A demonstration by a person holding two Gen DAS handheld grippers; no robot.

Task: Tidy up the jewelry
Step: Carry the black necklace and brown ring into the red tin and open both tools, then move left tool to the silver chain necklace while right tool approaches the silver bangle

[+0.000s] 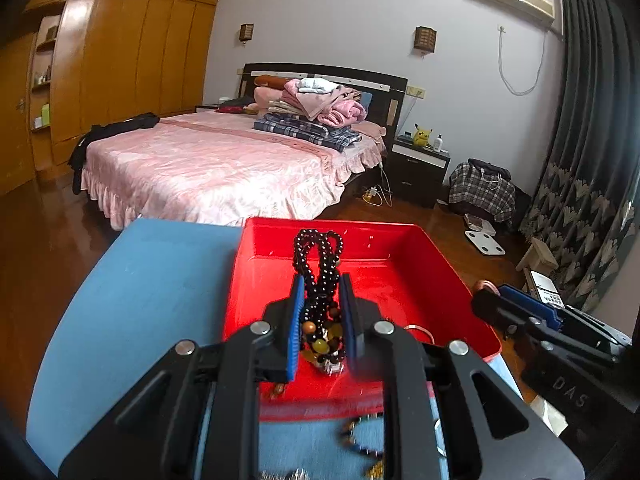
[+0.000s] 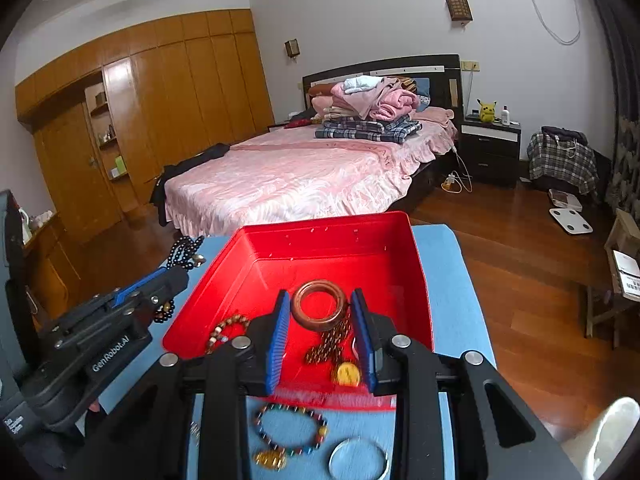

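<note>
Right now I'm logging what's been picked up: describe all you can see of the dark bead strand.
The dark bead strand is a string of small glossy near-black beads, looped several times. Lower down hang bigger amber and brown beads. It is pinched between the blue pads of the left gripper, loops sticking up past the fingertips, above the red tray.

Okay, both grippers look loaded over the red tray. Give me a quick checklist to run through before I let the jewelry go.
1. Left gripper clamped on dark bead necklace: ok.
2. Right gripper holding wooden bangle: ok.
3. Both loads above red tray: ok.
4. Free floor space in tray: ok.
5. Bangle's chain and yellow pendant inside the near rim: cannot tell.
6. Table cleared: not ok, multicolour bracelet and silver bangle remain.
</note>
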